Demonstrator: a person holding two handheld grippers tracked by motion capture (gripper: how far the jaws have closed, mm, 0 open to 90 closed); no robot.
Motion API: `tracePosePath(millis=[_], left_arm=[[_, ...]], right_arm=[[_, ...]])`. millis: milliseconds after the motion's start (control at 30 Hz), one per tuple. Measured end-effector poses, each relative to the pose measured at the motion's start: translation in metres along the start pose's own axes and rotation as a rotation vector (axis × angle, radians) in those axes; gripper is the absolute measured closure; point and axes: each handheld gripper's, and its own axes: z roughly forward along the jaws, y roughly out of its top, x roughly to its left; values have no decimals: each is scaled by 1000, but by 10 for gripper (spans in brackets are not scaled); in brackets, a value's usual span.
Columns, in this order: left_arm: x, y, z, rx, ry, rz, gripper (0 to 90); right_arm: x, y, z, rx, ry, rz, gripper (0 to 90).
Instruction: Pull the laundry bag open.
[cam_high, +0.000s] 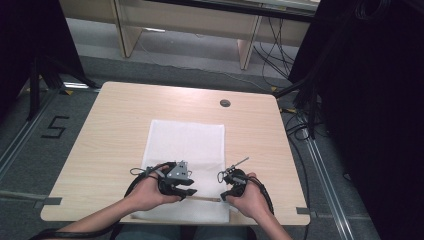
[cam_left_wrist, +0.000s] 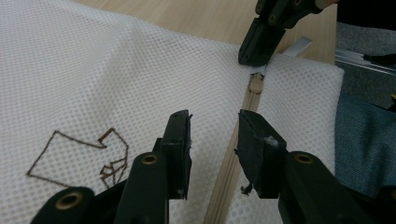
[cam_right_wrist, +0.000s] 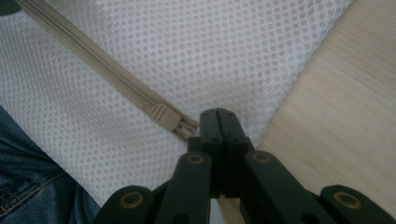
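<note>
Light wood table, one white mesh bag laid flat at centre frame of the high view, one beige zipper run along its near edge. Two grippers are counted: left gripper, lower centre, is held wide open over the zipper, nothing gripped. Right gripper is clamped tight at the zipper slider; what exactly is pinched can't be told.

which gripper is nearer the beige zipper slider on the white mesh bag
Right. The right gripper is shut at the beige zipper slider, apparently on its pull tab. The left gripper is open farther along the zipper.
</note>
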Motion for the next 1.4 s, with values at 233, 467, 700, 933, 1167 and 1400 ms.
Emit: tracePosePath(millis=[233,467,700,933,1167,1400], left_arm=[[-8,8,17,17,-48,40,662],[-14,12,32,33,-82,57,698],[-19,17,46,33,-123,43,727],[-19,16,54,51,-130,43,744],[-21,17,62,58,-139,53,750],[-19,16,67,56,-144,36,754]], right_arm=[[0,0,-1,8,12,15,900],[-2,0,0,-3,11,-5,900],[-4,0,0,-8,24,2,900],[-4,0,0,-7,23,4,900],[-4,-1,0,-16,28,7,900],[-5,0,0,-7,27,7,900]])
